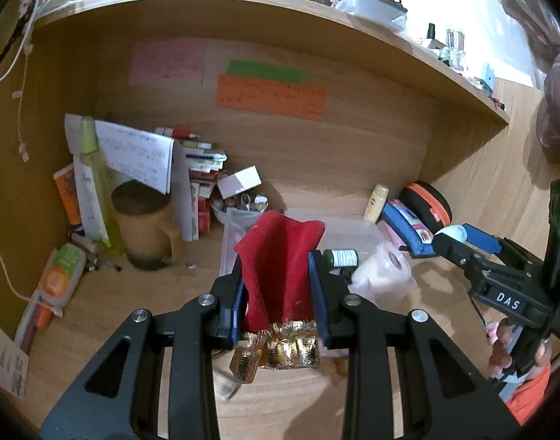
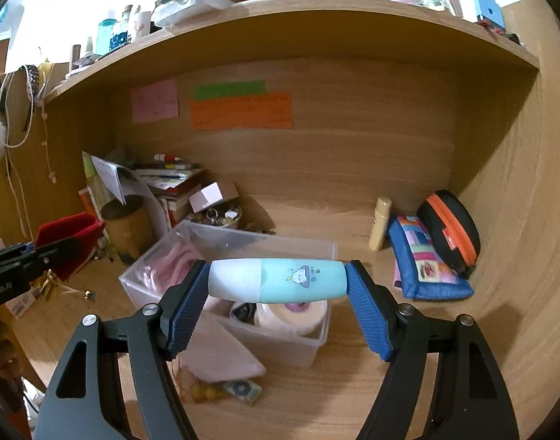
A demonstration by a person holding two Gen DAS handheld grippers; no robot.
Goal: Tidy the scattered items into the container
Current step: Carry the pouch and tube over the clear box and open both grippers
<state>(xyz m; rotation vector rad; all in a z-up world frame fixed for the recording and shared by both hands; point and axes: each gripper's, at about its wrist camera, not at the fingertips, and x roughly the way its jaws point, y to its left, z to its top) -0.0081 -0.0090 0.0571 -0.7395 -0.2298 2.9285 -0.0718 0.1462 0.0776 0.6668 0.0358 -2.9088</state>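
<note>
1. Left gripper (image 1: pixel 280 293) pinches the red velvet pouch (image 1: pixel 280 267) just short of the clear container (image 2: pixel 309 341), so you can lift it over the rim.
2. Right gripper (image 2: pixel 276 306) clamps the mint bottle (image 2: pixel 276 278) end to end, crosswise above that container, ready to drop beside the tape roll (image 2: pixel 291 315).

Both wrist views face the desk's back panel from close above. Both show the clear container (image 1: pixel 353 229) (image 2: pixel 280 333). Each also catches the opposite gripper at its edge.
</note>
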